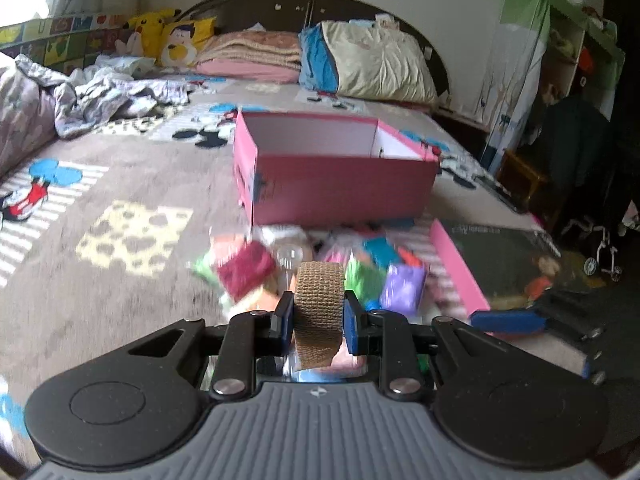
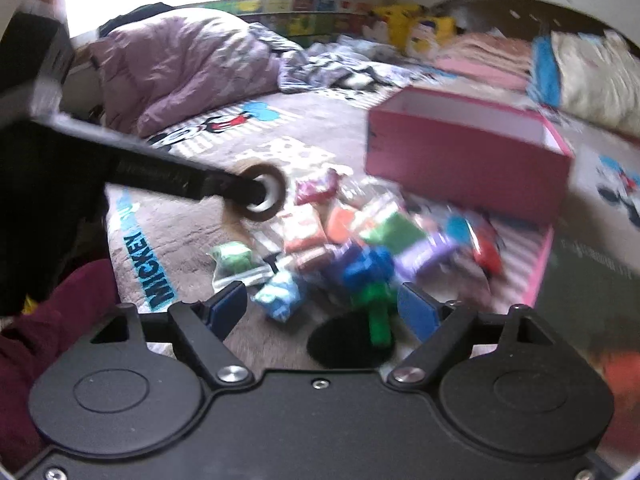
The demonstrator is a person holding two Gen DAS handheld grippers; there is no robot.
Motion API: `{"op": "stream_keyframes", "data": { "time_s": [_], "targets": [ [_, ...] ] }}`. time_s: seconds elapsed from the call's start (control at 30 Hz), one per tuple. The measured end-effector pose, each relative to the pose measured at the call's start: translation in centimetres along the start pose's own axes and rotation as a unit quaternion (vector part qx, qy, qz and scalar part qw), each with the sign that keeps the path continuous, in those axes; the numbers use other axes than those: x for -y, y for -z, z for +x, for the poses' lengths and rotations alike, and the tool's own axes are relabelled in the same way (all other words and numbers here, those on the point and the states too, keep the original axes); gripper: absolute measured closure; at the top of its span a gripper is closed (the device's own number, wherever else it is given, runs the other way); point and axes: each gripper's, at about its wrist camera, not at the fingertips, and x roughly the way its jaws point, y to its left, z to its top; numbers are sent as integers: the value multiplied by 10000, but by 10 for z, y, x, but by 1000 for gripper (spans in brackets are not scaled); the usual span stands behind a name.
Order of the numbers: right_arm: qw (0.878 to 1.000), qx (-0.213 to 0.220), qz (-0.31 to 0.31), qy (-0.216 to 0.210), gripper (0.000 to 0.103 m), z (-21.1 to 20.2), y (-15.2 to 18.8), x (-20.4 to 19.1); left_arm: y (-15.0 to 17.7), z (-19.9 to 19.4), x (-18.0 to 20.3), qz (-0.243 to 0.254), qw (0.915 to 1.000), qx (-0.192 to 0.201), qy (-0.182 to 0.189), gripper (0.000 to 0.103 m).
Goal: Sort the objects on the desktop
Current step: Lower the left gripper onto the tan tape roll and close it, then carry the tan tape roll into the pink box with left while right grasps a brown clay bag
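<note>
Clamping a tan tape roll (image 1: 319, 300), left fingers (image 1: 285, 312), right fingers (image 2: 224, 306) apart over blurred toys (image 2: 360, 248)

Home bedroom: bed (image 1: 120, 168), pillows (image 1: 376, 64), plush toys (image 1: 156, 28)

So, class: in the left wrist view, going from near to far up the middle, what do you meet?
Left gripper holding the brown bandage roll → blurred pile of small colourful items → open pink box → pillow.
</note>
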Motion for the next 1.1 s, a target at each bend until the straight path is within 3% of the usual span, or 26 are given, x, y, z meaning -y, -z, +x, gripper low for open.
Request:
{"op": "stream_keyframes", "data": {
  "time_s": [0.43,0.67,1.1],
  "targets": [
    [9934,-292,-1039,-389,30,42,-28,-5,-58,19,-1,53,9990,308,334,80],
    [9906,-446,-1184,-515,33,58,-27,-8,-91,42,-1,83,9981,404,452,80],
    [9890,-587,-1188,-665,41,84,-20,-21,-132,94,-3,48,9976,217,663,79]
  ]
}}
